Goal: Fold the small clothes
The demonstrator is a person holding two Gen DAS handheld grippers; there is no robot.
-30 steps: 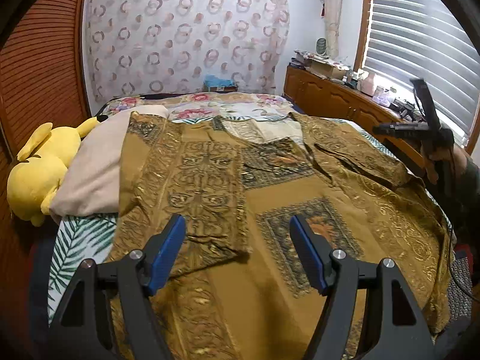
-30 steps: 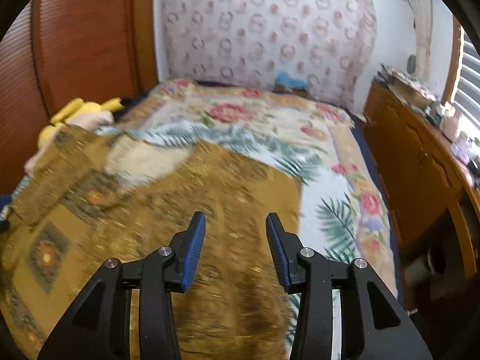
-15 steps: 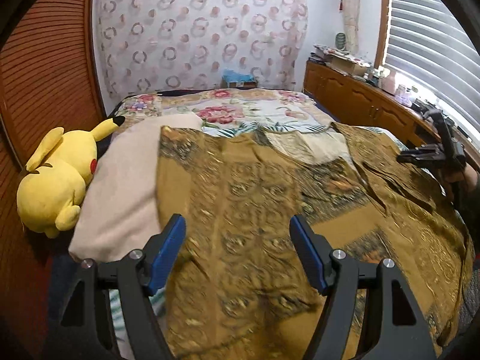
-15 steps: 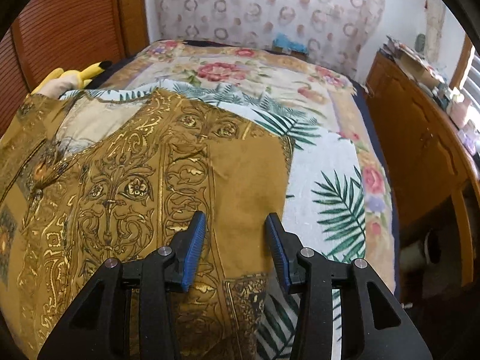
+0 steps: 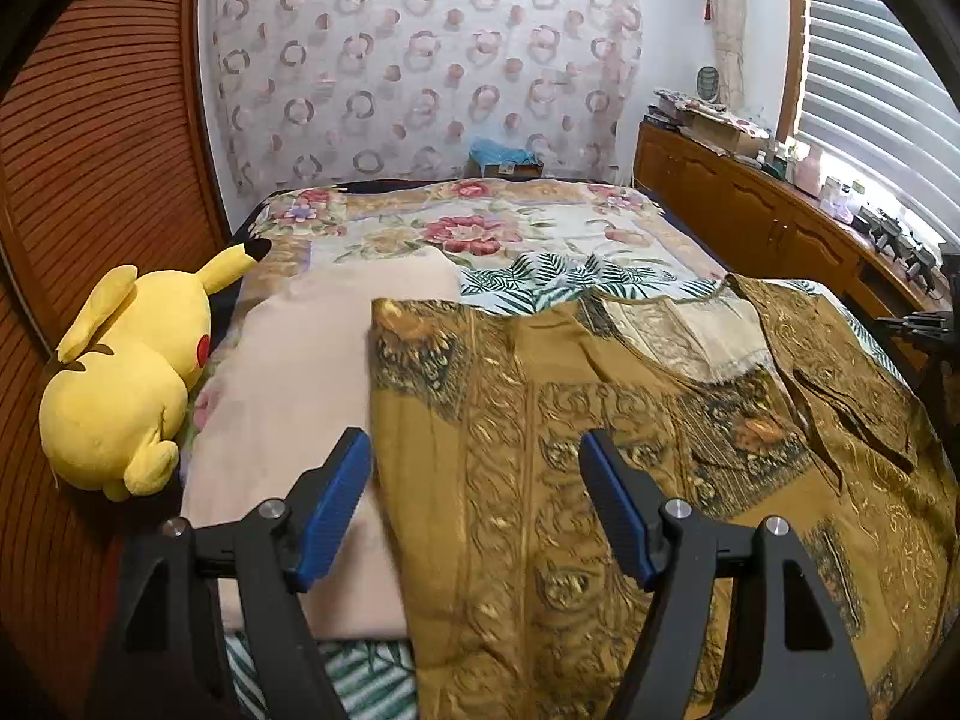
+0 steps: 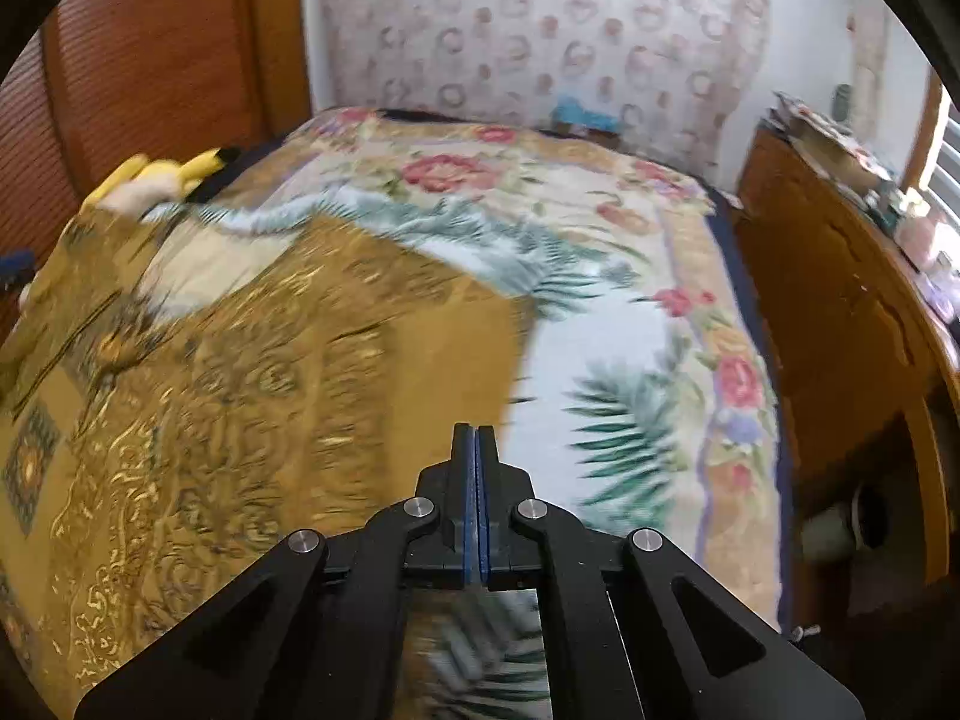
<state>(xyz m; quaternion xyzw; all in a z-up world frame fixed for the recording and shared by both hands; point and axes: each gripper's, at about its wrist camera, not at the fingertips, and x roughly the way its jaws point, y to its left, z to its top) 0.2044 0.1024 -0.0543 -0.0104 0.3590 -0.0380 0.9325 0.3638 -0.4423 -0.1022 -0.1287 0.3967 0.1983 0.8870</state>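
My left gripper [image 5: 474,507] hangs wide open over the garment [image 5: 600,480], spread across the frame's lower right. My right gripper [image 6: 475,450] is pinched closed at its edge — on cloth, I can't tell. Sleeve fold-in next, I reckon.

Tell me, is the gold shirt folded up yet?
Not yet. The gold shirt lies mostly spread on the bed. The left hand-held gripper hangs open over its edge; the right hand-held gripper is shut, apparently holding nothing. The folding itself remains.
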